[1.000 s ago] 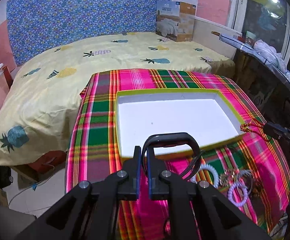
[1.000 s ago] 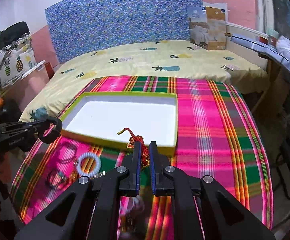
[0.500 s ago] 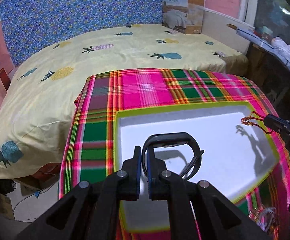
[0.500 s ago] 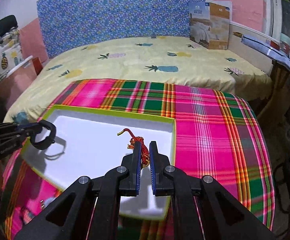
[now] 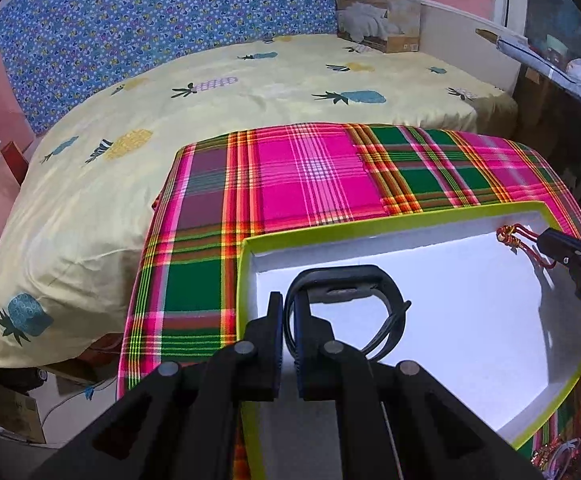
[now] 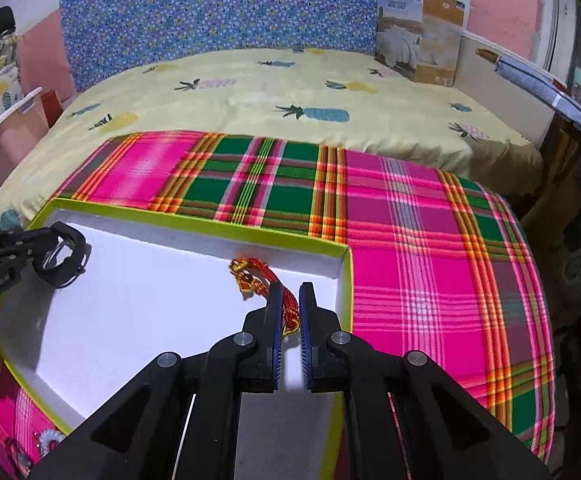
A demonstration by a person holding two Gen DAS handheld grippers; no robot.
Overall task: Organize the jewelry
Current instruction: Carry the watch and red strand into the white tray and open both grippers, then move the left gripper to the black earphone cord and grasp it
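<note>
Both grippers, left (image 5: 288,312) clamping watch (image 5: 346,304), right (image 6: 290,300) clamping cord (image 6: 286,304), moved over tray (image 5: 370,226); "WOOL QUILT" box (image 5: 378,4).

1. The tablecloth (image 6: 410,240) is a pink, green and orange plaid.
2. On the tablecloth, the tray (image 6: 194,229) has a lime-green rim and a white floor.
3. Over the tray, the watch band (image 5: 354,280) is black and the cord bracelet (image 6: 266,280) red and gold.
4. Behind the tablecloth, the bedsheet (image 5: 250,80) is pale yellow with pineapples; the headboard (image 6: 210,12) is blue and dotted.
</note>
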